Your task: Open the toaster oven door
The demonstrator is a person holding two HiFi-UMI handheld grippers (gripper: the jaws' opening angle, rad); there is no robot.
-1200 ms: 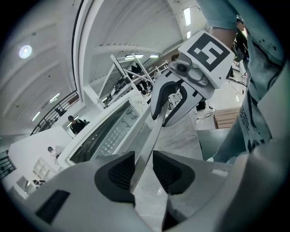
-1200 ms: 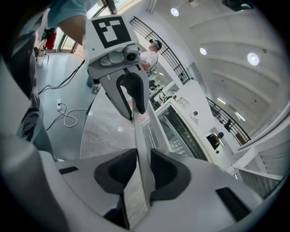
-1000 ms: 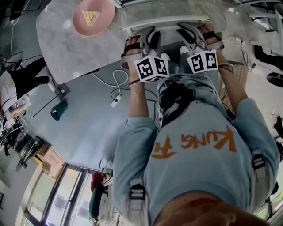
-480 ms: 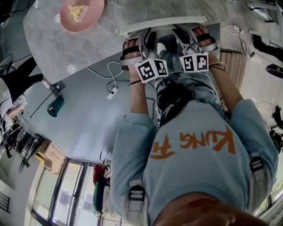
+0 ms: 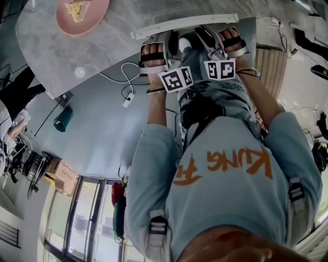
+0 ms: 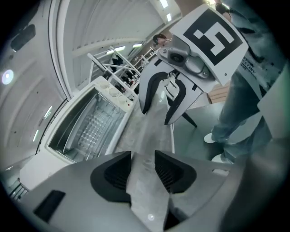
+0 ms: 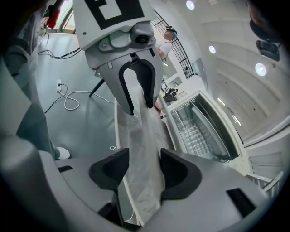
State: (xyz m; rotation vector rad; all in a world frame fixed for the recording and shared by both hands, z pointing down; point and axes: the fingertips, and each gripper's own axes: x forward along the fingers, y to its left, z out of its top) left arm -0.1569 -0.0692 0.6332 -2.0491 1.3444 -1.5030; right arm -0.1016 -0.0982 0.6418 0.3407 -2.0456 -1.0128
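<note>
Stood at a grey marbled counter with blue-grey floor beyond its edge. Found the left gripper nearest, its fingers standing apart after just spreading a little. Saw the pale front edge of the toaster oven door running through the gap, with no sign of the pads biting on it. Found much the same at the right gripper: fingers parted wider, freshly opened, with the door's glass and white frame passing between them and no evident pinch. Judged both as a letting-go rather than a grip, since a door lying this low needs no holding.

Read the pairing as deliberate: one gripper toward each end of the door's edge, probably to bring it down evenly instead of twisting it on its hinge. Found that door folded down flat, reaching out from the white toaster oven toward the person. Looked past it into the open cavity, where a ribbed rack or tray showed inside the frame. Took that to mean the task was all but finished.

Noted a pink plate farther along the counter, well apart from the oven. Saw a pale yellow piece of food on it, perhaps waiting to go in. Spotted a white cable with its plug trailing on the floor, away from the work.
</note>
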